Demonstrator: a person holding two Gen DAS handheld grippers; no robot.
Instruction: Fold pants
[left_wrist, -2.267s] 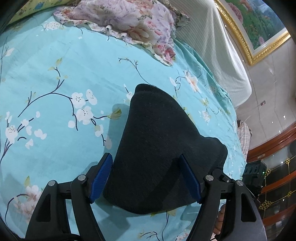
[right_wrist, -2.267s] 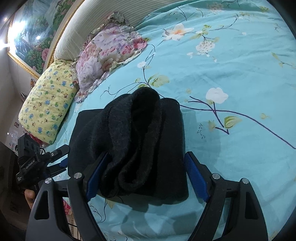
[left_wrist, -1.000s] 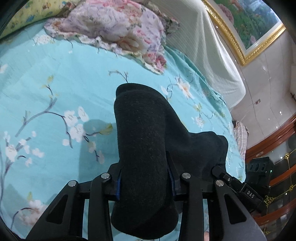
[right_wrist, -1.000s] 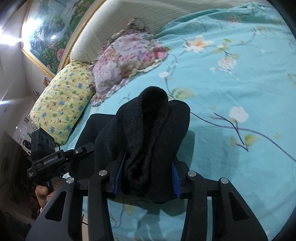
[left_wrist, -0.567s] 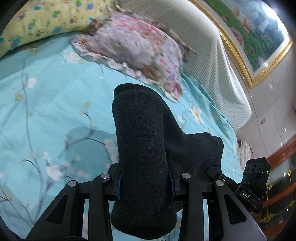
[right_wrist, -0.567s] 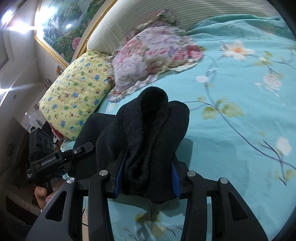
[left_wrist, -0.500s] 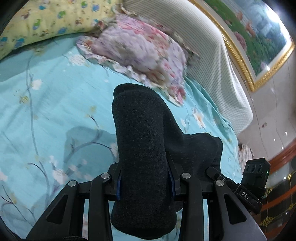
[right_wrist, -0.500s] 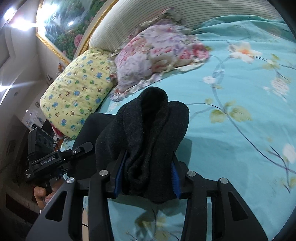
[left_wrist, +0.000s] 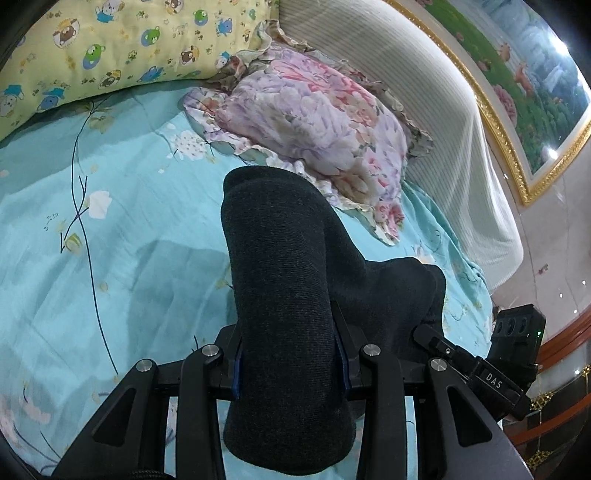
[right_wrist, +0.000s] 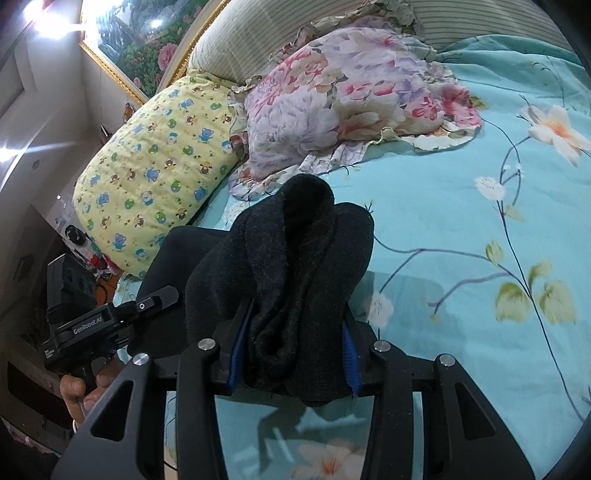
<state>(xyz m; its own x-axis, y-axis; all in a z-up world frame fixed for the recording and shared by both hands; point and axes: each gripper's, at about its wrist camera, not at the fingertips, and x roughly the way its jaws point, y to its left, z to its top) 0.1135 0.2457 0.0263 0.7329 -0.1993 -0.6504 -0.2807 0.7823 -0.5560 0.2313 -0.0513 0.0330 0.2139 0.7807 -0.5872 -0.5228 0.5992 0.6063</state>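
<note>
Pants (left_wrist: 288, 295) already compact dark bundle, fold looks mostly done. Left gripper (left_wrist: 290, 363) pinching one end, right gripper (right_wrist: 293, 350) other; bundle bulging ahead of both claws, above bedsheet (left_wrist: 110, 258). Left: set down.

Bright, sharp fisheye views; ceiling-light glare, dark vignetted corners.

pants (left_wrist: 284, 295) | dark charcoal knit, thick | folded into a compact bundle, layered folds bunched at one end (right_wrist: 299, 273) | pinched at both ends, raised above the bed sheet (left_wrist: 110, 258) | over the sheet's middle, short of its head edge
</note>
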